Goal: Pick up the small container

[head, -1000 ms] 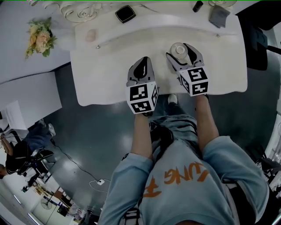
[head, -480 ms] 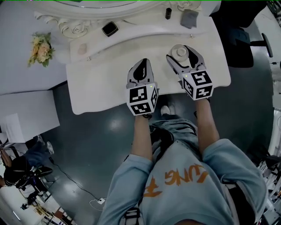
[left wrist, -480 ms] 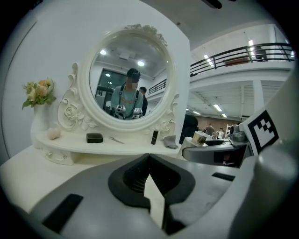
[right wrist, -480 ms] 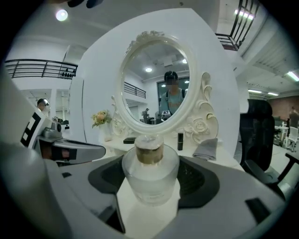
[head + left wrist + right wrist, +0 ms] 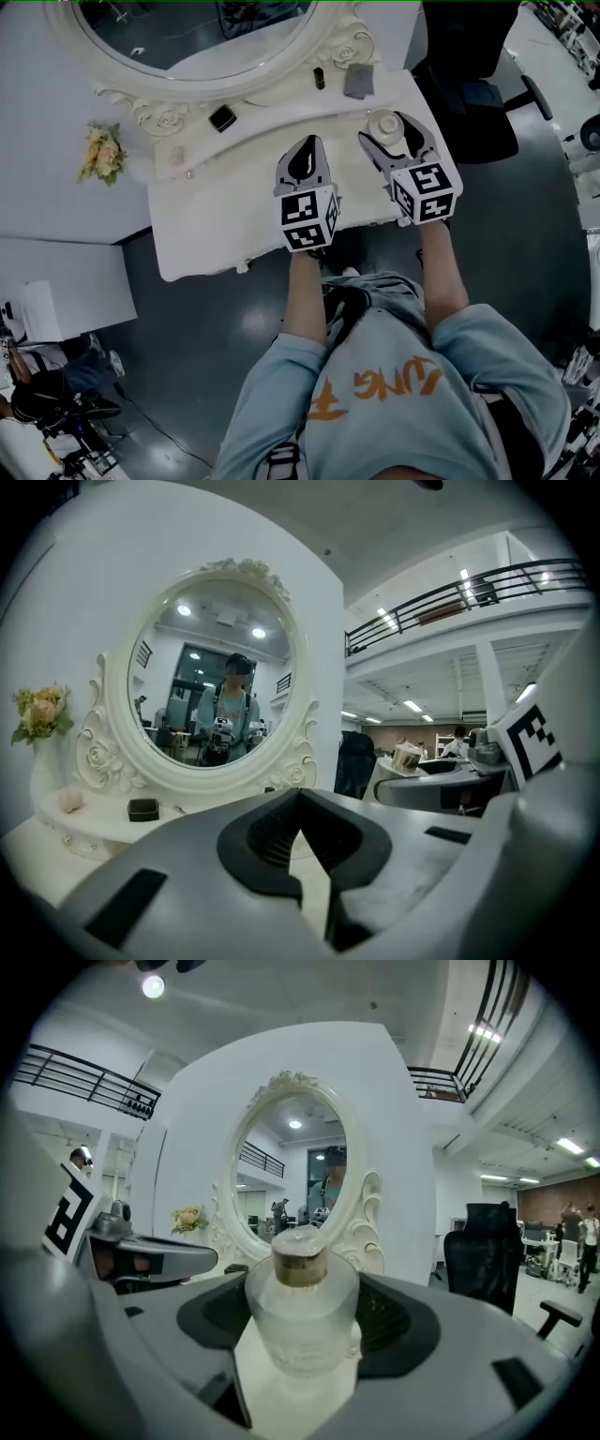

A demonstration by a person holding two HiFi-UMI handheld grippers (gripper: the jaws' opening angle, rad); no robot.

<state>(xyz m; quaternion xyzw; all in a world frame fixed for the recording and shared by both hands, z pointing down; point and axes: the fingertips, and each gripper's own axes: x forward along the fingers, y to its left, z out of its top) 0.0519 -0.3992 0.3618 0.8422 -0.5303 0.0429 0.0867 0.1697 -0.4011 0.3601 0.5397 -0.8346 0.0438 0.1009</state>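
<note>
right gripper [image 5: 383, 128] is clamped on the container [image 5: 302, 1309]; it's a little frosted glass jar with a gold collar and a rounded stopper, sitting upright between the two dark pads, which press on its sides; from the head view it's over the right end of the white table [image 5: 216, 220], near the front edge; can't tell if it's actually off the surface or touching it tbh

left gripper [image 5: 298, 803] is empty with its jaws closed together, tips meeting; it hangs over the table just beside the right one, a bit nearer the person

rest of the table: big oval mirror [image 5: 187, 37] in a curly white frame at the back; small black box [image 5: 222, 118] just below the frame; flowers [image 5: 101, 155] off to the left; black chair [image 5: 464, 84] to the right of the table
</note>
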